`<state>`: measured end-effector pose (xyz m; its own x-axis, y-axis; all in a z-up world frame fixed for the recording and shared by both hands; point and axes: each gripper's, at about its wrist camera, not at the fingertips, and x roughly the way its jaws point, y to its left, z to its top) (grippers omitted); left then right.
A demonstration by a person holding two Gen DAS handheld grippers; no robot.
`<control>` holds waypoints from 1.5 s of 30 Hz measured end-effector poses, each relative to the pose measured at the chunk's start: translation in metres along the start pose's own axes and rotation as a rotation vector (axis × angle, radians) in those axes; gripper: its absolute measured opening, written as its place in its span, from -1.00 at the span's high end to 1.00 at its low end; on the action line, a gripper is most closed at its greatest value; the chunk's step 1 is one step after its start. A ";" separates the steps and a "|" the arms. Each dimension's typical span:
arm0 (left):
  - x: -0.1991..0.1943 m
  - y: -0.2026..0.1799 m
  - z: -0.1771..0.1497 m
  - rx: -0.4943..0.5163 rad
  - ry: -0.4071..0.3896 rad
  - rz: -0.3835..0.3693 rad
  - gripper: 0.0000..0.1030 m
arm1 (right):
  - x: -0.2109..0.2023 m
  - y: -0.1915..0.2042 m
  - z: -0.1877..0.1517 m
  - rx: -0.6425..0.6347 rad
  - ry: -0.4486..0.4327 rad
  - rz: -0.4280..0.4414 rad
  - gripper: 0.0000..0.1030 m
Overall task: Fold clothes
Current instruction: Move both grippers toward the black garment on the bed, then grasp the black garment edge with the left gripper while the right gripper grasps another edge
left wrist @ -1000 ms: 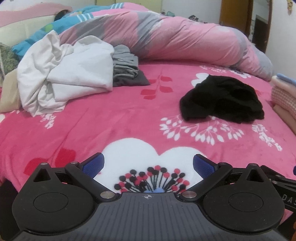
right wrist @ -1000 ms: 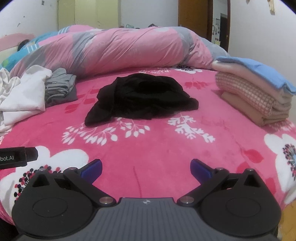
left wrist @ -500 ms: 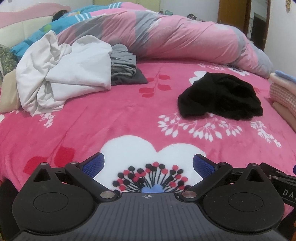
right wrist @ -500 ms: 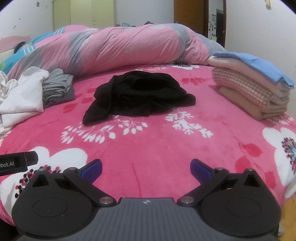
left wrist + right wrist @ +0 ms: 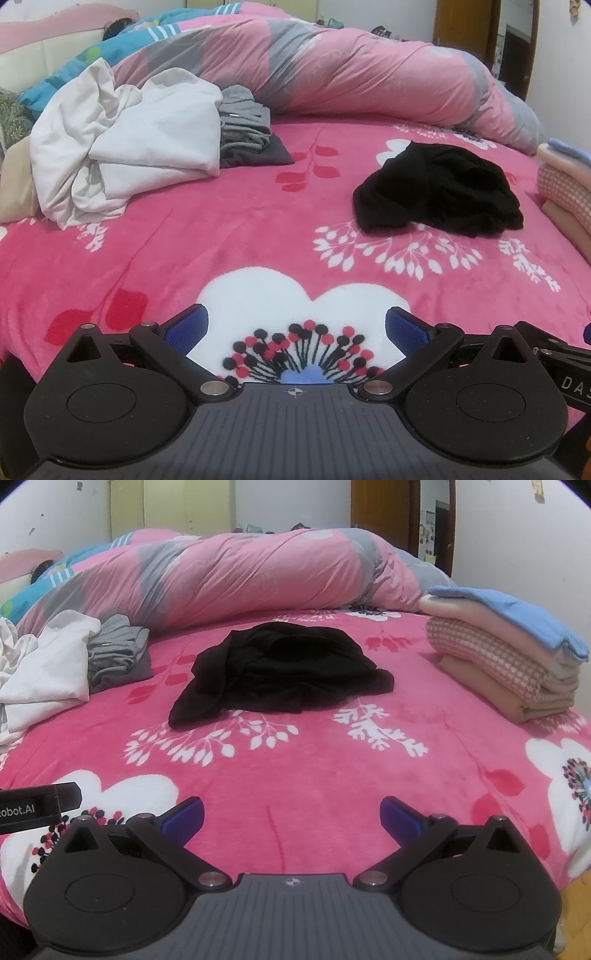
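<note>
A crumpled black garment [image 5: 439, 192] [image 5: 280, 672] lies in a heap on the pink flowered bedspread [image 5: 221, 236] [image 5: 332, 775], right of centre in the left wrist view and centred in the right wrist view. My left gripper [image 5: 295, 326] hovers open over the bed's near edge, well short of the garment, nothing between its blue pads. My right gripper [image 5: 291, 814] is open too, likewise empty and short of the garment. A pile of white clothes [image 5: 122, 147] [image 5: 40, 668] and a grey folded garment [image 5: 243, 129] [image 5: 118, 653] lie at the left.
A stack of folded clothes [image 5: 509, 657] [image 5: 565, 184], topped with blue, sits at the right edge of the bed. A rolled pink and grey duvet [image 5: 351, 77] [image 5: 258, 576] runs across the back. Walls and a wooden door [image 5: 384, 517] stand behind.
Both grippers have drawn back and risen a little, so the black garment looks slightly farther. Both stay open. Nothing on the bed has moved.
</note>
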<state>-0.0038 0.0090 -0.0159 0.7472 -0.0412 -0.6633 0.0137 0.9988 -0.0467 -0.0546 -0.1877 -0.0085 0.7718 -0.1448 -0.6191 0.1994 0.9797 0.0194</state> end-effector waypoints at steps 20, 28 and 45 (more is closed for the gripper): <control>0.007 0.005 -0.003 -0.033 -0.019 -0.036 -1.00 | 0.005 0.000 -0.002 0.016 0.004 0.011 -1.00; 0.030 0.005 -0.009 -0.018 -0.012 -0.076 -1.00 | 0.029 -0.012 -0.015 0.057 0.035 0.027 -1.00; 0.078 0.004 0.024 0.015 0.007 -0.090 -1.00 | 0.097 -0.014 0.040 0.167 0.103 0.127 -1.00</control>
<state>0.0702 0.0104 -0.0503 0.7380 -0.1310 -0.6619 0.0904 0.9913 -0.0954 0.0419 -0.2208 -0.0374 0.7331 0.0014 -0.6802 0.2087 0.9513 0.2268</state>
